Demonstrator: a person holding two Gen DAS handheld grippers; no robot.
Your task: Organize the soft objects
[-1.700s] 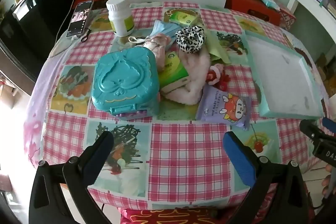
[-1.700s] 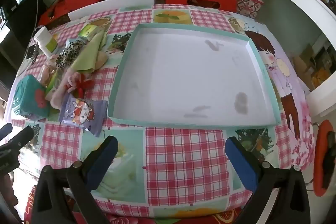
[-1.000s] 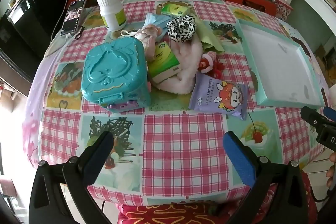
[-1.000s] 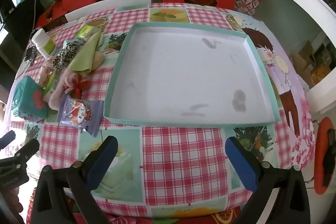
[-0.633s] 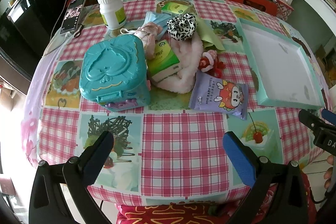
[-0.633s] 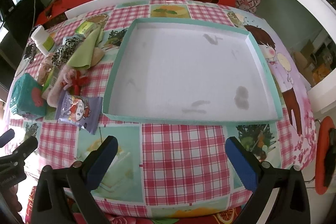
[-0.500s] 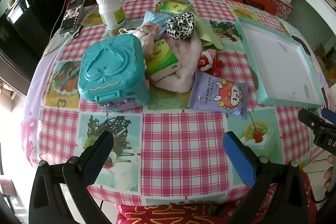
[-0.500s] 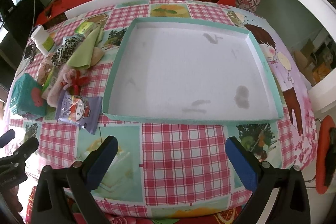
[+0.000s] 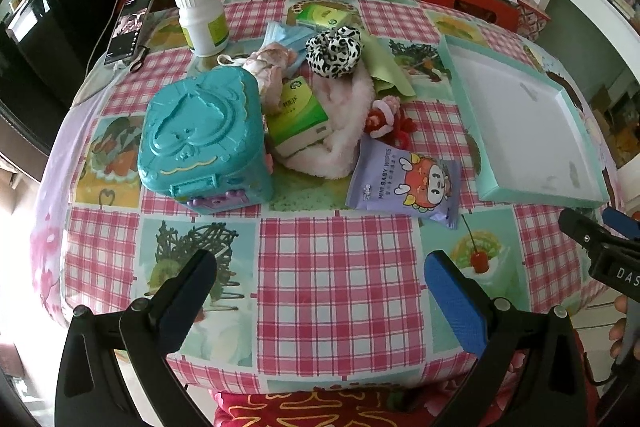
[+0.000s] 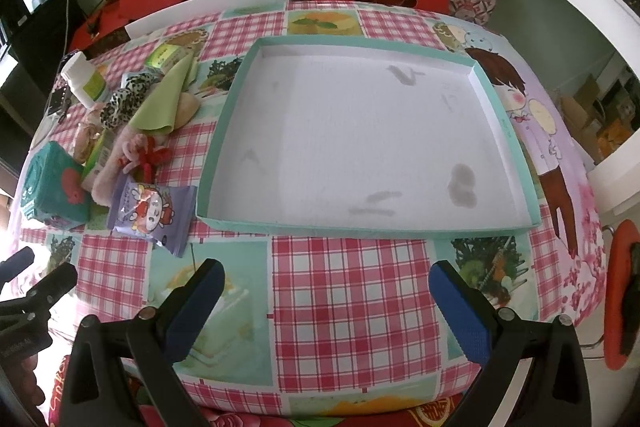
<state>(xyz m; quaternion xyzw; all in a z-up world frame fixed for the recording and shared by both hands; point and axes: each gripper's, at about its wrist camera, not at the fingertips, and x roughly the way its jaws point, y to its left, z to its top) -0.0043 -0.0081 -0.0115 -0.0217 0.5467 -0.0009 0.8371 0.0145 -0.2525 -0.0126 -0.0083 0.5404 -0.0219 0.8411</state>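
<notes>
A table [image 9: 336, 291] covered with a pink checked cloth carrying fruit and cake pictures fills both views. The largest thing on it is a shallow white tray [image 10: 486, 95] with a mint-green rim, seen at the centre of the right wrist view and at 2 o'clock in the left wrist view [image 9: 464, 83]; nothing lies in it, though grey smudges mark its floor.

A turquoise plastic box [image 9: 200, 135] with a heart embossed on its lid stands at 10 o'clock in the left wrist view, touching the heap of soft things beside it. That heap is found between the box and the tray. A pink fluffy cloth [image 9: 340, 123] lies at its base, with a green tissue pack [image 9: 298, 113] resting on it. A purple pack of baby wipes [image 9: 404, 183] lies flat at the near edge of the heap. A light green cloth [image 10: 160, 99] is draped at 12 o'clock of the pile, and a black-and-white spotted scrunchie [image 9: 334, 51] sits just beside it. A blue face mask [image 9: 280, 33] lies near a white pill bottle [image 9: 202, 17], which stands upright at 11 o'clock. A small pink doll with red trim [image 9: 386, 117] rests against the fluffy cloth.

The left gripper [image 9: 320, 295] is held over the near table edge, its fingers spread wide with nothing between them. The right gripper [image 10: 326, 299] is held before the tray, likewise spread wide and empty.
</notes>
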